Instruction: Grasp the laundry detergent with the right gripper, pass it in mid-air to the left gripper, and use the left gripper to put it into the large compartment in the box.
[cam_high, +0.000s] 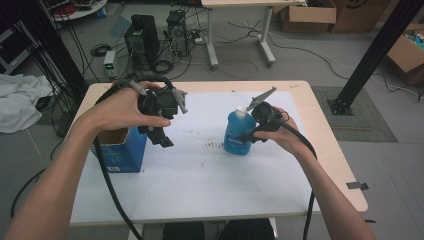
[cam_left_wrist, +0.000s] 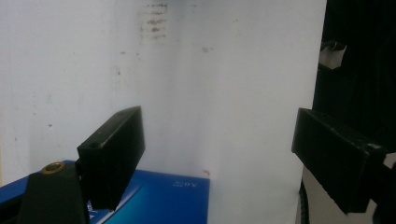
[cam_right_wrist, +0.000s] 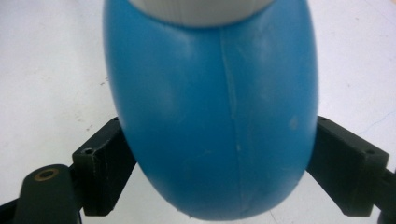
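Even, soft indoor light falls from above; the white tabletop (cam_high: 200, 175) reads bright, with only faint shadows under the forearms. The high view is low in resolution and slightly soft. In the right gripper view the blue bottle (cam_right_wrist: 215, 116) sits blurred and close. The left gripper view looks dim and hazy.

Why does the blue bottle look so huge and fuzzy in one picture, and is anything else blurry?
In the right gripper view the blue bottle sits right against the camera between the right claw, so it looks giant and soft, with pale sheen. In the left gripper view the left claw and the blue box are dim and blurred. The high view is sharper, evenly lit, slightly grainy.
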